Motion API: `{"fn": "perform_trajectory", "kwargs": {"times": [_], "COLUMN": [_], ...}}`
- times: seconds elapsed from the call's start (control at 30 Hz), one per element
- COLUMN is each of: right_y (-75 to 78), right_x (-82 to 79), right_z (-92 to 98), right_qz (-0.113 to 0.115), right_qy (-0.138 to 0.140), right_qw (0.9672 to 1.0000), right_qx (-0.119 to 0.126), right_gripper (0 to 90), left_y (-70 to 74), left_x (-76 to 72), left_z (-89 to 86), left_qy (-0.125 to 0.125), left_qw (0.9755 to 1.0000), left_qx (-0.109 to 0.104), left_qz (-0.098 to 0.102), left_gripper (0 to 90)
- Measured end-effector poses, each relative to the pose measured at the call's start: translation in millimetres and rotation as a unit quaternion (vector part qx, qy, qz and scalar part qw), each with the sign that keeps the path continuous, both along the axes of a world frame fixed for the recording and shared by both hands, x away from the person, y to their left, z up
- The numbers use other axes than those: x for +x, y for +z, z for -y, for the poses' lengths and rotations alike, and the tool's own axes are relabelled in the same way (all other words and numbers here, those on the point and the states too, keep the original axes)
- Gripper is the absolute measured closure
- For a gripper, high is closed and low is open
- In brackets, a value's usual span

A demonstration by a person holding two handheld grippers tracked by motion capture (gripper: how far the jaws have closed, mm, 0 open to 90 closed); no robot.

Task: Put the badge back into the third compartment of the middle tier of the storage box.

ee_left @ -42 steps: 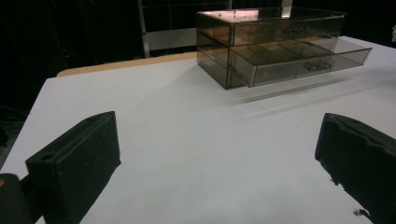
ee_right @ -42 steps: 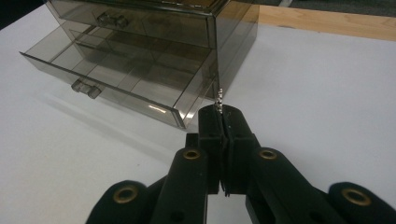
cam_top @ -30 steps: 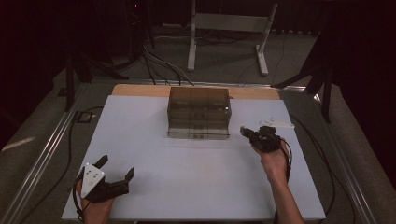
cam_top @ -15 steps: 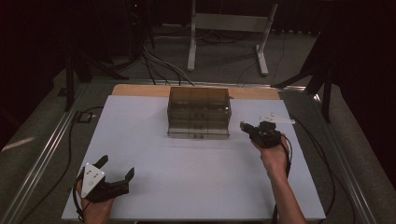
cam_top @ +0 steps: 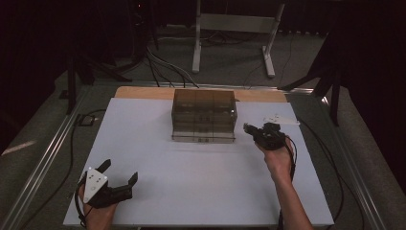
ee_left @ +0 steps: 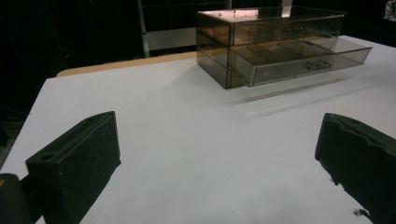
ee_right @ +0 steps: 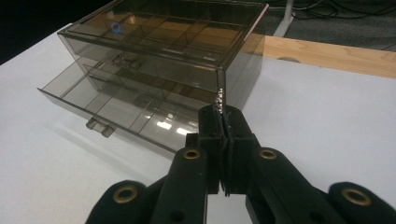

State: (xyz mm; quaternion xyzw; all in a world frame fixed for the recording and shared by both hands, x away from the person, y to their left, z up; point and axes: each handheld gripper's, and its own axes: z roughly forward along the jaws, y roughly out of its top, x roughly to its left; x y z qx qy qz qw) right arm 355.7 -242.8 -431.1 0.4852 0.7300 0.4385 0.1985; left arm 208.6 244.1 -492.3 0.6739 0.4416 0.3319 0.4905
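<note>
A smoky clear drawer box [cam_top: 203, 115] stands at the table's far middle, with its bottom drawer [ee_right: 126, 109] pulled partly out. My right gripper [cam_top: 249, 128] hovers just right of the box's front corner. Its jaws [ee_right: 224, 119] are pressed together on a small silvery piece [ee_right: 218, 99] that sticks out above the tips. My left gripper [cam_top: 120, 170] rests at the near left of the white tabletop [cam_top: 201, 182], far from the box [ee_left: 271, 44]. The left gripper's [ee_left: 215, 163] jaws stand wide apart with nothing between them.
Small pale parts [cam_top: 277, 118] lie on the table right of the box, behind the right hand. A wooden strip [cam_top: 143, 92] edges the table's far side. A metal stand [cam_top: 234, 24] and cables [cam_top: 163, 62] sit on the floor beyond.
The right gripper has edged slightly up and left, closer to the box's front right corner. The left gripper has stayed put.
</note>
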Motion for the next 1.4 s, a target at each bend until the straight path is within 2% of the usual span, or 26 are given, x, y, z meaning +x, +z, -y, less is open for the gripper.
{"fn": "perform_trajectory", "kwargs": {"times": [1.4], "right_y": [-4.6], "right_x": [11.2], "right_z": [-27.2], "right_qz": [-0.010], "right_qy": [0.023], "right_qw": [0.9995], "right_qx": [0.020], "right_gripper": [88.6], "left_y": [-1.6], "left_x": [1.6], "left_z": [-2.6], "left_qy": [0.004], "left_qw": [1.0000], "left_qx": [-0.005], "left_qz": [-0.002], "left_gripper": [1.0]}}
